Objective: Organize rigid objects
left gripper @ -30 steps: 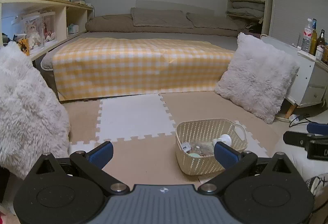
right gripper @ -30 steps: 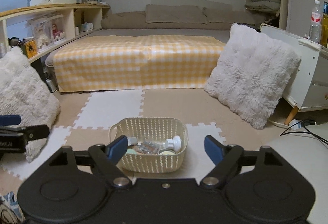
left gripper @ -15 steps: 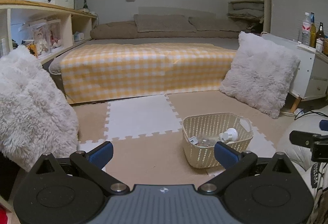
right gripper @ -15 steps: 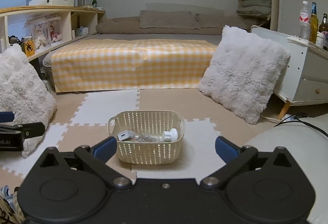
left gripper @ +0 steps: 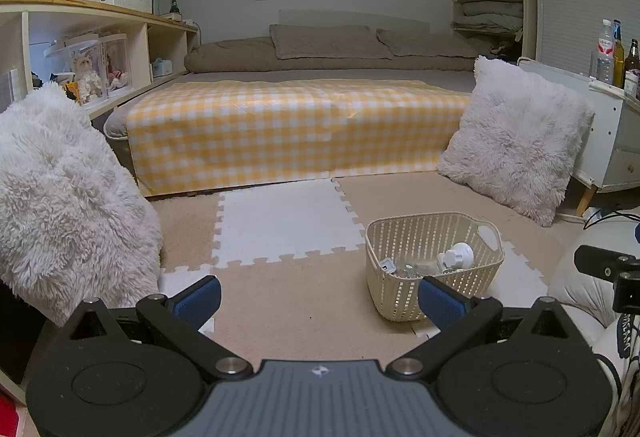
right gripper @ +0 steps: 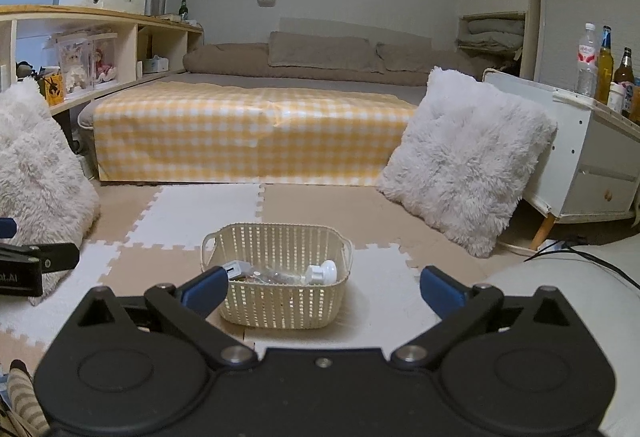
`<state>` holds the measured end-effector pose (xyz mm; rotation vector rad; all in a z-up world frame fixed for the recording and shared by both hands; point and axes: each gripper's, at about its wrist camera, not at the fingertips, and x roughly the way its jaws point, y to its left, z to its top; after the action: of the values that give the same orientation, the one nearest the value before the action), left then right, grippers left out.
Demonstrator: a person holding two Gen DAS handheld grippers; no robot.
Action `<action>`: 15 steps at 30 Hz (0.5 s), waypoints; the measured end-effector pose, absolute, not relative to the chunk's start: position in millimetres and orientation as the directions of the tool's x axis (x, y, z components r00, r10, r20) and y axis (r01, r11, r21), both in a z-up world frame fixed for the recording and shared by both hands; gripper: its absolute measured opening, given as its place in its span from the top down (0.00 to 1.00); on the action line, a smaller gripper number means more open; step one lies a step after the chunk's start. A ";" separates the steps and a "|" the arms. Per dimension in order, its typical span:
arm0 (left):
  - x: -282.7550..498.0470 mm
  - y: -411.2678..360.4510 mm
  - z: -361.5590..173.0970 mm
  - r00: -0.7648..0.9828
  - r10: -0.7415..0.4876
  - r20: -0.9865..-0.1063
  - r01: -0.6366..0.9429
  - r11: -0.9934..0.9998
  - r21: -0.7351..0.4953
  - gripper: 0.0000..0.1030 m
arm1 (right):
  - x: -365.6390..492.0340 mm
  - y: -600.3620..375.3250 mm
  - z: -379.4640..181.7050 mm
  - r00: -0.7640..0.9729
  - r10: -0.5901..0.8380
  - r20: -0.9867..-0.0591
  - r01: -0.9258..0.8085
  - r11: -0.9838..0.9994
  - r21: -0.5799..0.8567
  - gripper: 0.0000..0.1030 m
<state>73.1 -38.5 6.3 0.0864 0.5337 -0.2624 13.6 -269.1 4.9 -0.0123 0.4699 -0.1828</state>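
Note:
A cream slatted basket (right gripper: pixel 280 307) (left gripper: pixel 400 301) stands on the foam floor mats. Inside lie a white round-capped piece (right gripper: pixel 322 272) (left gripper: pixel 460 255), a small white boxy item (right gripper: pixel 236 270) (left gripper: pixel 386 264) and some clear items. My right gripper (right gripper: pixel 322 287) is open wide, its blue pads level with the basket's near wall and apart from it. My left gripper (left gripper: pixel 318 297) is also open and empty, with the basket just beyond its right pad. Each gripper's tip shows at the edge of the other's view.
A bed with a yellow checked cover (right gripper: pixel 248 133) fills the back. Fluffy white cushions lean at the left (left gripper: pixel 60 205) and right (right gripper: pixel 464 157). A white cabinet (right gripper: pixel 600 165) carries bottles. Shelves (left gripper: pixel 80 49) run along the left wall. Cables (right gripper: pixel 592 257) trail at the right.
Both views sank lower and pulled back from the basket, which now looks flatter and farther. My right gripper's jaws spread wider. The left gripper's jaws stayed as they were.

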 end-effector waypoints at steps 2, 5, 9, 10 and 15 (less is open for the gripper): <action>72.6 -38.4 6.3 0.828 -0.225 -0.514 0.270 0.963 0.012 0.00 | 13.3 -270.3 4.5 0.876 -0.177 -0.449 0.174 0.984 -0.049 0.00; 72.8 -38.3 6.4 0.827 -0.225 -0.515 0.270 0.963 0.013 0.00 | 12.8 -272.2 4.3 0.877 -0.170 -0.449 0.174 0.984 -0.031 0.00; 71.9 -38.9 5.4 0.826 -0.225 -0.516 0.270 0.963 0.013 0.00 | 11.9 -273.1 4.3 0.879 -0.164 -0.448 0.171 0.985 -0.025 0.00; 71.5 -39.1 5.4 0.826 -0.226 -0.516 0.270 0.963 0.012 0.00 | 11.8 -273.2 4.3 0.879 -0.163 -0.448 0.170 0.985 -0.025 0.00; 71.2 -39.7 4.5 0.825 -0.229 -0.516 0.275 0.961 0.012 0.00 | 11.9 -272.9 4.2 0.878 -0.164 -0.449 0.172 0.985 -0.024 0.00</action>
<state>71.2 -39.7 4.5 0.0873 0.5373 -0.2684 11.9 -272.9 4.2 0.0165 0.4665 -0.1752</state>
